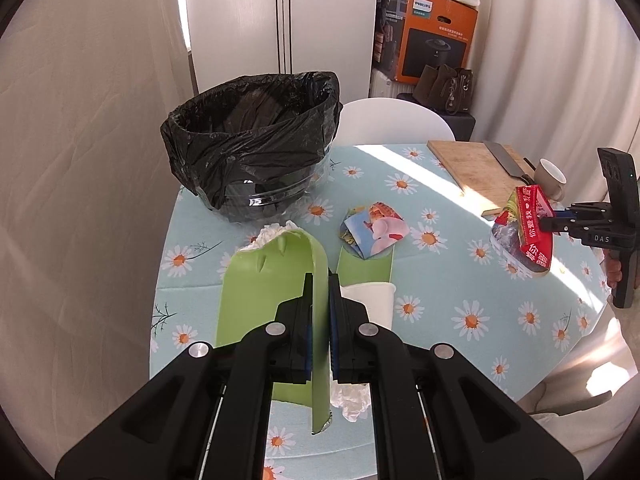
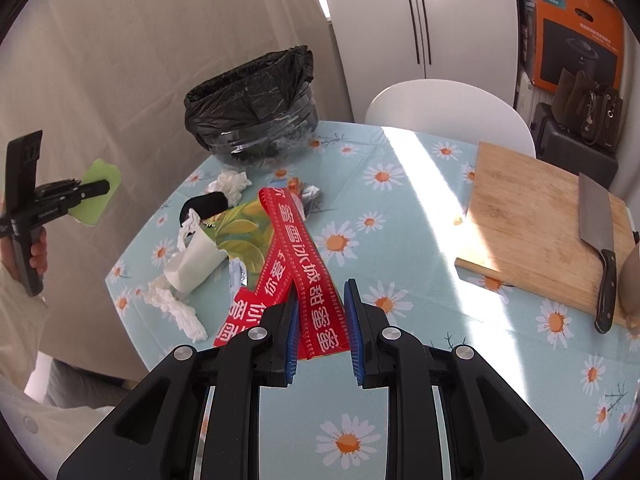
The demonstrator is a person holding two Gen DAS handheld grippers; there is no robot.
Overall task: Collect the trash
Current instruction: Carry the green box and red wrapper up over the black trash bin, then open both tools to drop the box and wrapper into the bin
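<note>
My left gripper (image 1: pixel 320 280) is shut on a green wrapper (image 1: pixel 256 292), held above the table near its left edge; it also shows in the right wrist view (image 2: pixel 98 190). My right gripper (image 2: pixel 322 292) has its jaws around a red printed wrapper (image 2: pixel 316 292), with a gap on the right pad; in the left wrist view the red wrapper (image 1: pixel 532 224) hangs from it above the table. A bin with a black bag (image 1: pixel 252 144) stands at the table's far left. A colourful wrapper (image 1: pixel 374 230), a white paper cup (image 2: pixel 196 264) and crumpled tissues (image 2: pixel 176 308) lie on the table.
A wooden cutting board (image 2: pixel 532 216) with a cleaver (image 2: pixel 598 236) lies at the right, a mug (image 1: pixel 550 178) beside it. A white chair (image 1: pixel 394 120) stands behind the table. An orange box (image 1: pixel 436 36) and bags are stacked at the back right. Curtains hang on the left.
</note>
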